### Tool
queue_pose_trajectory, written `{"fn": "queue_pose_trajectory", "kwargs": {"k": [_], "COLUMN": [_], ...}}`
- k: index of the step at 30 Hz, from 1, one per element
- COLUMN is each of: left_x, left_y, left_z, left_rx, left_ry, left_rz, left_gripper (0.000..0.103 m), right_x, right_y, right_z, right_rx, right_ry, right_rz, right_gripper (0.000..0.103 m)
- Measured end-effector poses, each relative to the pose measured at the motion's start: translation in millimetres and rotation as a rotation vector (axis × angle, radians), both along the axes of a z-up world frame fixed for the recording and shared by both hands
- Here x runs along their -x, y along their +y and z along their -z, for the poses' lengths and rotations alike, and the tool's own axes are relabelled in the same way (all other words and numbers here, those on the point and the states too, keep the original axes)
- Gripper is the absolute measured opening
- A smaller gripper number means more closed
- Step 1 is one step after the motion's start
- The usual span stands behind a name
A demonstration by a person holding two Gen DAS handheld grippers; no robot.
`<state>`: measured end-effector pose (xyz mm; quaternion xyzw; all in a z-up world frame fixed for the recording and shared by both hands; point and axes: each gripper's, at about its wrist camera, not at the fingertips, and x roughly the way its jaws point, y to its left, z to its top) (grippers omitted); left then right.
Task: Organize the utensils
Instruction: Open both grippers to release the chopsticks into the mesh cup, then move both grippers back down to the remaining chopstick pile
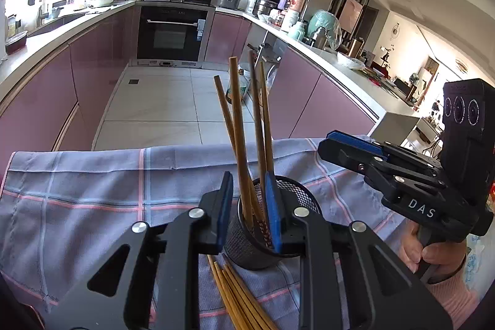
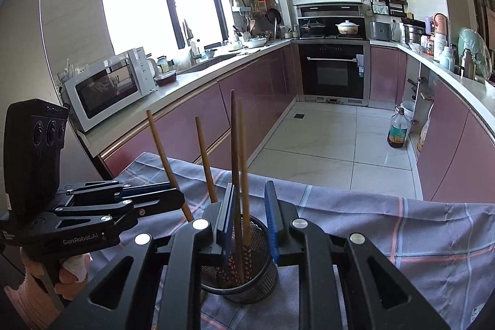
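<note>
Four brown chopsticks (image 1: 238,126) stand upright in a black mesh cup (image 1: 272,225), which rests on a lilac checked cloth (image 1: 92,184) with pink and pale blue lines; this cup is the landmark for all that follows. Seen from the left wrist, the left gripper (image 1: 249,206) hovers just over the cup, its blue pads parted a little with the standing chopsticks rising between them; the pads do not press on any stick. More chopsticks, a loose bundle (image 1: 235,296), lie flat on the cloth just in front of the cup, under that gripper. To the right of the cup in the same view, the right gripper (image 1: 337,144) is held by a hand (image 1: 430,255) in a pink sleeve; its jaws look nearly together with nothing between them. Seen from the right wrist, the right gripper's pads stand slightly apart above the cup's rim, two chopsticks rising between them, untouched as far as can be seen. Beyond the cup stretch pink kitchen cabinets (image 2: 191,126), a microwave (image 2: 108,88) and an oven (image 2: 334,70).
</note>
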<state>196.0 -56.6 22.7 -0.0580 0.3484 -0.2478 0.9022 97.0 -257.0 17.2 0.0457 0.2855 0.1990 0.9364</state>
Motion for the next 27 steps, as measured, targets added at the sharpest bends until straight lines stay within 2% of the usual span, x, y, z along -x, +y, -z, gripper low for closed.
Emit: {"fn": "queue_pose_trajectory", "kwargs": {"k": [2,7,18,22,27], "left_x": [0,5,47,66,84], "left_y": [1,6,27,32,37], "left_z": [2,5,7,21,53], "left_rx": [0.004,0.004,-0.036,-0.074,-0.123], "left_ry": [0.005,-0.005,-0.062,-0.053,0.008], "left_rz": [-0.008,-0.026,-0.064,-0.062,-0.045], "left_gripper": [0.027,0.029,0.039,0.041,0.041], "right_x": [3,17,55,73,80], "right_y": [-1,-2,8,21,35], "right_z": [0,0,14,32,68], "right_rx": [-0.009,-0.025,-0.040,-0.009,0.015], "right_ry": [-0.006,-0.029,-0.021,0.022,0.133], "right_rz": [-0.001,-0.017,-0.114,-0.175,-0.209], "right_gripper": [0.024,0.034,0.038,0.038,0.038]}}
